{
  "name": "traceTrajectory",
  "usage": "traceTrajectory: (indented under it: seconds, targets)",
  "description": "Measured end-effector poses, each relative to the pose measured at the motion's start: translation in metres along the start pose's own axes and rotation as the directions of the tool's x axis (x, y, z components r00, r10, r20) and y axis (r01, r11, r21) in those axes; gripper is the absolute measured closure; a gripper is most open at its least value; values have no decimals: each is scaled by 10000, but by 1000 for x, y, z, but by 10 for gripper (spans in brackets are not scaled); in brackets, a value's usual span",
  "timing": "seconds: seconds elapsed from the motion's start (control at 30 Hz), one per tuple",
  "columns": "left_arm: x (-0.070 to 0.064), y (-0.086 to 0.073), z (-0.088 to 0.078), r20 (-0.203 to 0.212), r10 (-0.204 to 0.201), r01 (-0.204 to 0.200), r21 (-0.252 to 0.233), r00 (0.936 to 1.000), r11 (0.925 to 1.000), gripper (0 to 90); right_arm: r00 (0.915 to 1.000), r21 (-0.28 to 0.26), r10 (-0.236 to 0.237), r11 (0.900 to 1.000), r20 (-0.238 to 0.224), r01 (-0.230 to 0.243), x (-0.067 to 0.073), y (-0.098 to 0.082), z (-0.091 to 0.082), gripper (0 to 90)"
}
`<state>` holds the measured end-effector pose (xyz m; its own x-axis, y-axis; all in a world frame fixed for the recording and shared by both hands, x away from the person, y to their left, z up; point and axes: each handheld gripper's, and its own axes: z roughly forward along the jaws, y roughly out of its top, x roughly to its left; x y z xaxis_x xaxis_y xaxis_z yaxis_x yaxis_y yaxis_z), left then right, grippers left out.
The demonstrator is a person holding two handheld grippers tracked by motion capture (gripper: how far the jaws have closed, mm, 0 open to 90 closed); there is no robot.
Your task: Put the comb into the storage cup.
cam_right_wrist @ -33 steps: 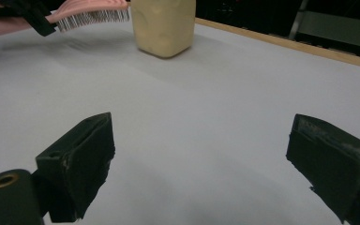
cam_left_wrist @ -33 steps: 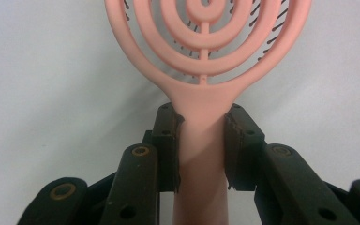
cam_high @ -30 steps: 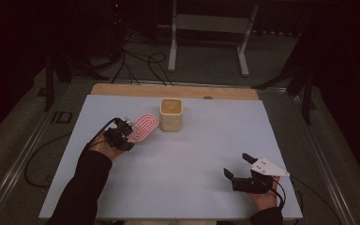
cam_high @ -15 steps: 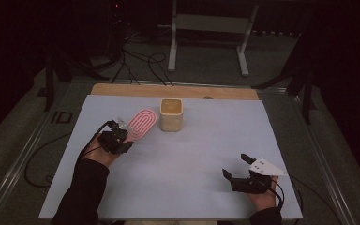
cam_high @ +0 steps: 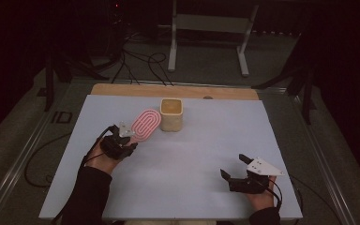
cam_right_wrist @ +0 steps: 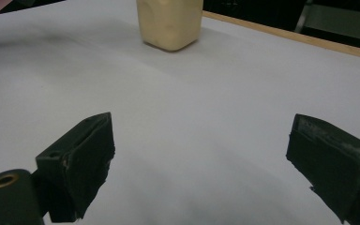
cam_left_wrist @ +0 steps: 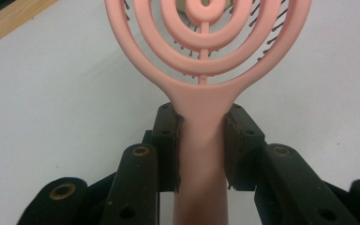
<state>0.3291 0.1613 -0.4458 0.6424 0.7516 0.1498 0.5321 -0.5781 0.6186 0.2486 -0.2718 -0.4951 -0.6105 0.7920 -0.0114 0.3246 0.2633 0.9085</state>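
Left gripper (cam_left_wrist: 201, 145): both pads pinch the handle of my pink hairbrush (cam_left_wrist: 201, 61); its own view confirms contact on each side and dark bristles behind the ringed head. From the high view, the hairbrush (cam_high: 145, 125) head reaches just beside the cream cup (cam_high: 171, 114). Right gripper (cam_high: 236, 168) hangs well apart from that cup, jaws spread over bare white table (cam_high: 192, 154), nothing between.
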Motion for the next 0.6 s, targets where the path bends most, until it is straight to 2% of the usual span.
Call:
traceTrajectory:
  seconds: [0.27, 0.6]
  targets:
    - [-4, -1, -4, 349, 122, -96, -728, 9993, 9973, 701, 10000, 80, 10, 10000, -16, -10, 1, 0, 1, 78]
    - [-16, 3, -7, 447, 380, -323, -1223, 9983, 9920, 701, 9995, 20, 281, 9996, -126, -281, 4, 5, 3, 78]
